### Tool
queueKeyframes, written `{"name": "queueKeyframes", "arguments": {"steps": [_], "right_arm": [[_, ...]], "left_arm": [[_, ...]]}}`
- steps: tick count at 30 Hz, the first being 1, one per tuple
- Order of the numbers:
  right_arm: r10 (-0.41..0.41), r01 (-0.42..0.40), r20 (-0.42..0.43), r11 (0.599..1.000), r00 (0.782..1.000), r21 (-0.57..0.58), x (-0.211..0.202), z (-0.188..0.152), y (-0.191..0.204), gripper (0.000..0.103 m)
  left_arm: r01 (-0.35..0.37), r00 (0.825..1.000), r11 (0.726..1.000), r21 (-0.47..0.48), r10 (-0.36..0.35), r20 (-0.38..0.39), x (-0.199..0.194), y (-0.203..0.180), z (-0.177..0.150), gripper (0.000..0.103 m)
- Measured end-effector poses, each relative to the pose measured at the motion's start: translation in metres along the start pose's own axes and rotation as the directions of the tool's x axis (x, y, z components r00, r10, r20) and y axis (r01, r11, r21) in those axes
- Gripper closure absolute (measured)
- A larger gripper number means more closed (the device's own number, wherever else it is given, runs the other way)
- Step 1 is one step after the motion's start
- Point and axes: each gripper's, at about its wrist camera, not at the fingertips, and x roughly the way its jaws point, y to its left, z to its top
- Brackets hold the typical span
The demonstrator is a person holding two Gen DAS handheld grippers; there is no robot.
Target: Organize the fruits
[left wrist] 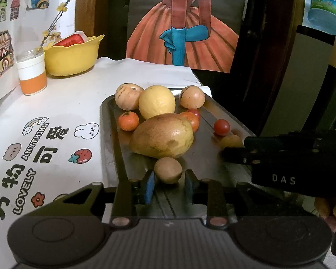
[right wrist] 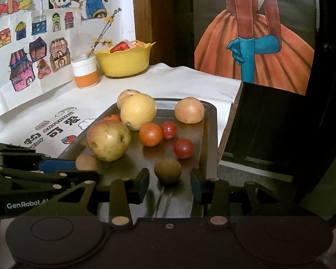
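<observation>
Both grippers low at the near end of the tray (left wrist: 114, 148), where the fruit sits loose. Left gripper (left wrist: 169, 185): jaws apart, flanking a small tan fruit (left wrist: 168, 170), pads not yet touching it — lined up to pinch. Right gripper (right wrist: 169, 182): jaws apart too, a small brown fruit (right wrist: 168, 170) between the tips, no contact. Mango (left wrist: 162, 135) lies mid-tray just behind. Yellow bowl (left wrist: 72, 56) stands well apart at the back, probably the drop point.
</observation>
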Motion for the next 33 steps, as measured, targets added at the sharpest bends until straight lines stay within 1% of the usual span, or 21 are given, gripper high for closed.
{"name": "queueKeyframes", "arguments": {"steps": [2, 4, 5, 9, 12, 15, 18, 19, 20, 22, 25, 26, 27, 28, 30, 33], "right_arm": [[0.0, 0.0, 0.008, 1.0, 1.0, -0.005, -0.001, 0.0, 0.001, 0.054], [0.001, -0.001, 0.016, 1.0, 1.0, -0.008, -0.003, 0.0, 0.002, 0.05], [0.002, -0.002, 0.02, 1.0, 1.0, -0.008, -0.004, 0.0, 0.002, 0.049], [0.008, -0.008, 0.039, 1.0, 0.999, -0.004, -0.009, 0.001, 0.0, 0.043], [0.008, -0.008, 0.053, 1.0, 0.999, 0.002, -0.012, 0.002, -0.001, 0.036], [0.009, -0.01, 0.065, 1.0, 0.998, 0.01, -0.016, 0.003, -0.003, 0.034], [0.007, -0.009, 0.079, 1.0, 0.997, 0.024, -0.019, 0.003, -0.005, 0.027], [0.007, -0.01, 0.084, 1.0, 0.996, 0.029, -0.021, 0.003, -0.006, 0.023], [0.009, -0.012, 0.089, 0.999, 0.996, 0.034, -0.022, 0.003, -0.006, 0.021], [0.009, -0.013, 0.1, 0.999, 0.995, 0.04, -0.025, 0.003, -0.007, 0.016], [0.006, -0.011, 0.116, 0.999, 0.993, 0.049, -0.031, 0.003, -0.007, 0.009], [0.005, -0.011, 0.124, 0.999, 0.992, 0.051, -0.033, 0.002, -0.007, 0.009], [0.005, -0.012, 0.131, 0.999, 0.991, 0.051, -0.036, 0.002, -0.006, 0.007], [0.004, -0.012, 0.138, 0.999, 0.99, 0.051, -0.039, 0.002, -0.006, 0.004], [-0.001, -0.009, 0.158, 0.998, 0.987, 0.06, -0.045, 0.002, -0.005, 0.001], [0.0, -0.013, 0.174, 0.997, 0.985, 0.072, -0.053, 0.001, -0.004, 0.001]], "left_arm": [[0.0, 1.0, 1.0, -0.001, 0.0, 0.001, -0.001, 0.0, 0.001, 0.065], [-0.004, 1.0, 1.0, -0.003, 0.004, 0.003, -0.003, 0.0, 0.0, 0.054], [-0.006, 1.0, 1.0, -0.004, 0.006, 0.006, -0.004, 0.001, 0.0, 0.052], [-0.007, 1.0, 1.0, -0.002, 0.007, 0.015, -0.01, 0.0, -0.001, 0.048], [-0.008, 1.0, 1.0, 0.003, 0.008, 0.027, -0.014, -0.001, -0.001, 0.044], [-0.011, 0.999, 1.0, 0.007, 0.01, 0.039, -0.019, -0.002, -0.001, 0.04], [-0.015, 0.999, 1.0, 0.006, 0.014, 0.051, -0.025, -0.002, -0.002, 0.036], [-0.015, 0.998, 1.0, 0.005, 0.015, 0.054, -0.027, -0.002, -0.002, 0.034], [-0.016, 0.998, 1.0, 0.001, 0.016, 0.06, -0.03, -0.001, -0.003, 0.032], [-0.02, 0.997, 1.0, -0.009, 0.021, 0.075, -0.036, 0.001, -0.005, 0.026], [-0.034, 0.995, 0.999, -0.026, 0.036, 0.096, -0.044, 0.005, -0.008, 0.02], [-0.037, 0.994, 0.999, -0.033, 0.04, 0.103, -0.047, 0.007, -0.008, 0.019], [-0.04, 0.993, 0.998, -0.04, 0.044, 0.111, -0.051, 0.008, -0.009, 0.015], [-0.042, 0.992, 0.998, -0.046, 0.047, 0.119, -0.054, 0.01, -0.01, 0.012], [-0.051, 0.989, 0.997, -0.056, 0.058, 0.138, -0.062, 0.013, -0.012, 0.007], [-0.065, 0.984, 0.995, -0.073, 0.076, 0.162, -0.073, 0.017, -0.015, 0.002]]}}
